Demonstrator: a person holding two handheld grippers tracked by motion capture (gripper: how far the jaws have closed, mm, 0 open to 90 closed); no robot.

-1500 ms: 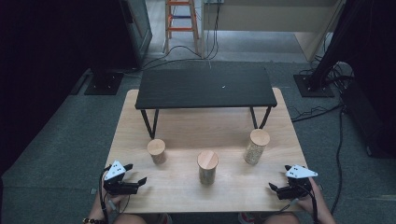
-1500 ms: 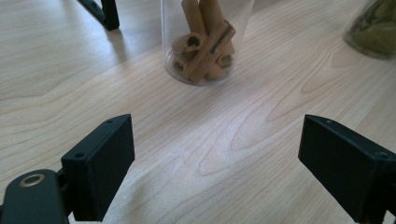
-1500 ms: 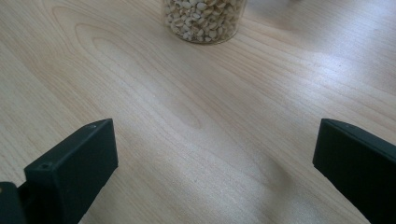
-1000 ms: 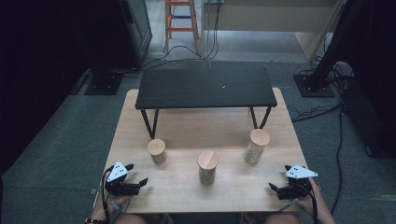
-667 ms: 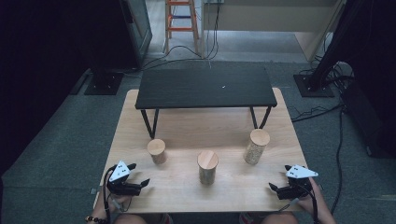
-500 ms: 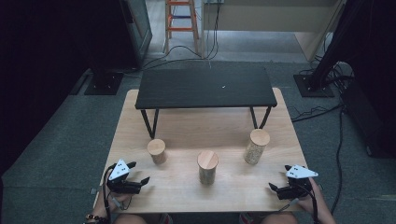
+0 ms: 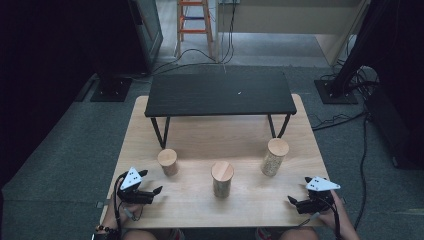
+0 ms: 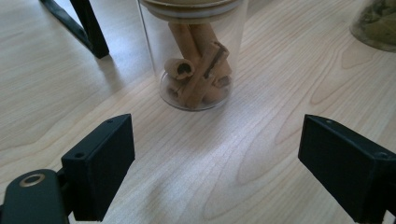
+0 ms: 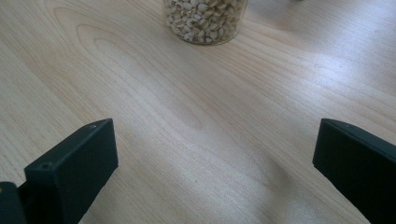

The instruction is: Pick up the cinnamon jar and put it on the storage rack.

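My left tongs [image 7: 150, 183] sit low over the near-left corner of the wooden table [image 7: 200, 145], jaws spread wide and empty. Right tongs [image 7: 295, 201] likewise released, nothing between the jaws, parked at the near-right corner.

Target for the left: the cinnamon jar [image 8: 194, 51], straight ahead of my left jaws and a little left of their midline, near but not yet between them. Clear wall, rolled sticks inside, wooden lid on top. In the high view it is the short jar [image 7: 168, 161] just beyond and to the right of the left tongs. A black shelf leg [image 8: 88, 25] stands just behind and left of the jar.

Ahead of the right jaws: the peanut jar [image 9: 205, 18], farther off, slightly left of centre. A third jar [image 7: 222, 178] stands between the two tongs, well apart from both.

Notes for the approach, as I judge it:
- Shift the left tongs a touch left so the jar centres between the pads.
- Go in level and low, on the glass wall below the lid.
- Keep the left jaw off the shelf leg.
- Glass is smooth, so close squarely and firmly before lifting.
- Keep the right tongs parked.
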